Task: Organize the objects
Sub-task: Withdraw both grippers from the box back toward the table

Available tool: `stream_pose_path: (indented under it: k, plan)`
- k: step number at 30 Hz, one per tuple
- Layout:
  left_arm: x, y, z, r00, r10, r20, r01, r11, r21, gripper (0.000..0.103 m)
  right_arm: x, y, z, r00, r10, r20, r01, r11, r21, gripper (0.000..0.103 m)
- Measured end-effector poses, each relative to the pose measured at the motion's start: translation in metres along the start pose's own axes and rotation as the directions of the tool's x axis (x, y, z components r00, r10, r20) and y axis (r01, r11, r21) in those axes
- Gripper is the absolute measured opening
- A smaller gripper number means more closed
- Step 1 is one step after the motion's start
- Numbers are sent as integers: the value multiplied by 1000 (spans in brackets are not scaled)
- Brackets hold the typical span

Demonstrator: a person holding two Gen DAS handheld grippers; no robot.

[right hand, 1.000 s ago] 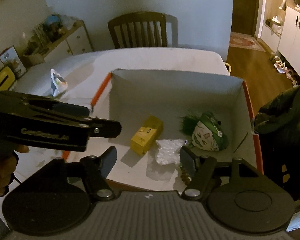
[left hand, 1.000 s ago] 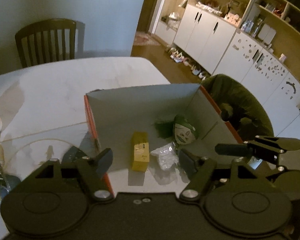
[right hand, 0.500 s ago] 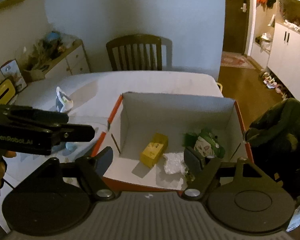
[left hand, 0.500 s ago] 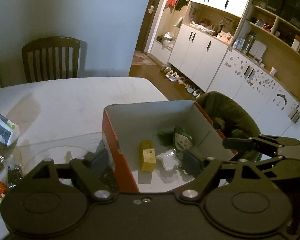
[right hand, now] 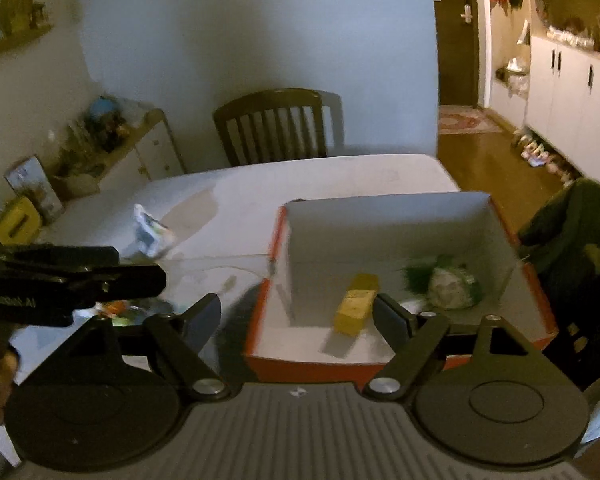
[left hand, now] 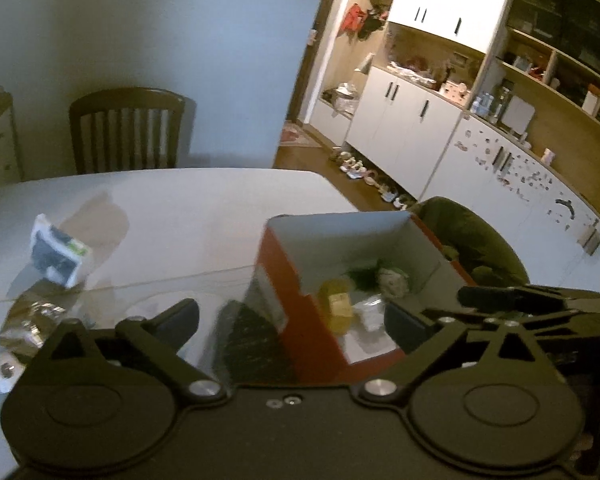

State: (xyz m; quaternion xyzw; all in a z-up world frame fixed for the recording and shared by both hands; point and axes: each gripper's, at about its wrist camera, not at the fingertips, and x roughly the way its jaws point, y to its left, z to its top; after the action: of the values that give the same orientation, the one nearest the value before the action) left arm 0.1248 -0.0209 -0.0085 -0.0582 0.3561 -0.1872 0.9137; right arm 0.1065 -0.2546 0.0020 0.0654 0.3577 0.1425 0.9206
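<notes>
An orange box with a white inside stands on the white table. In it lie a yellow block, a crumpled white wrapper and a green-and-white toy. My left gripper hovers over the box's left wall, its jaws opening with nothing between them. The right wrist view shows the same box, the block and the toy. My right gripper hangs above the box's near left corner, jaws opening and empty. Each gripper shows in the other's view: the left gripper, the right gripper.
A white-and-blue snack bag lies on the table left of the box, with a heap of wrappers nearer me. A wooden chair stands at the far edge. A green jacket drapes a seat right of the box.
Both grippers have drawn back and up from inside the box, the left one also shifting left past the box wall. Both pairs of jaws stand wider than before.
</notes>
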Motion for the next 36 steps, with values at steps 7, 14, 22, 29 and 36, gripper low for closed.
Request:
stream_pose_path:
  k: [7, 14, 22, 29, 36]
  plan:
    - [-24, 46, -8, 999, 42, 22, -42, 999, -30, 102, -2, 47, -7, 996, 55, 69, -52, 998, -31, 89]
    - [-41, 97, -19, 994, 102, 22, -101, 993, -54, 103, 12, 90, -12, 995, 64, 77, -60, 997, -44, 93]
    - [-45, 158, -38, 985, 175, -2, -174, 978, -119, 103, 42, 123, -20, 998, 41, 51, -40, 999, -32, 98]
    - [-37, 204, -52, 974, 220, -53, -226, 955, -194, 103, 80, 145, -25, 1000, -10, 5, 10, 999, -52, 100]
    - [-16, 236, -63, 961, 262, -87, -275, 932, -237, 103, 121, 151, -34, 997, -55, -61, 51, 996, -76, 100]
